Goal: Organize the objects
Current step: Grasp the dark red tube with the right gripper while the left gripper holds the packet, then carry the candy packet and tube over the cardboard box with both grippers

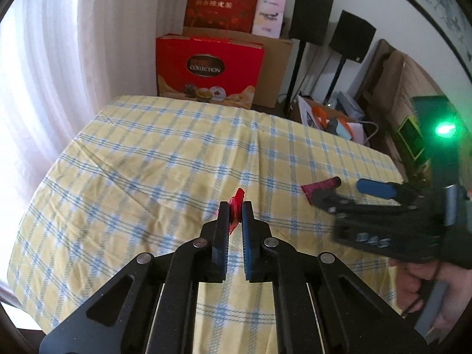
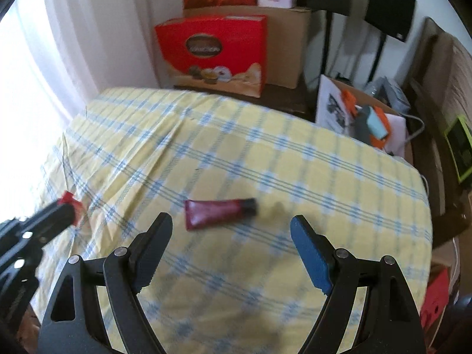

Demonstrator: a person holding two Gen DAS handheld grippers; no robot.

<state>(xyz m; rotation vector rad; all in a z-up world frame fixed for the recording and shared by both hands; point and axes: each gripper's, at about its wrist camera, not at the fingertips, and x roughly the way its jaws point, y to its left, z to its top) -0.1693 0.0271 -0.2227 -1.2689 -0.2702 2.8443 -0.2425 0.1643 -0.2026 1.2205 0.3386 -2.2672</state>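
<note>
A small red crinkled object (image 1: 237,199) is pinched between the pads of my left gripper (image 1: 235,208), which is shut on it and held above the yellow-and-blue checked tablecloth (image 1: 147,153). The right wrist view shows the same red object (image 2: 69,200) at the far left, in the left gripper (image 2: 70,208). A maroon tube with a black cap (image 2: 218,212) lies flat on the cloth. My right gripper (image 2: 230,222) hangs open just short of it, with nothing between its fingers. From the left wrist view the right gripper (image 1: 339,190) stands over the tube (image 1: 320,185).
Red gift boxes (image 1: 209,67) and a cardboard box (image 1: 277,65) stand behind the table's far edge. Two black speakers on stands (image 1: 351,35) are at the back right. An open box of clutter (image 2: 365,118) sits past the right edge. A white curtain (image 1: 44,73) hangs on the left.
</note>
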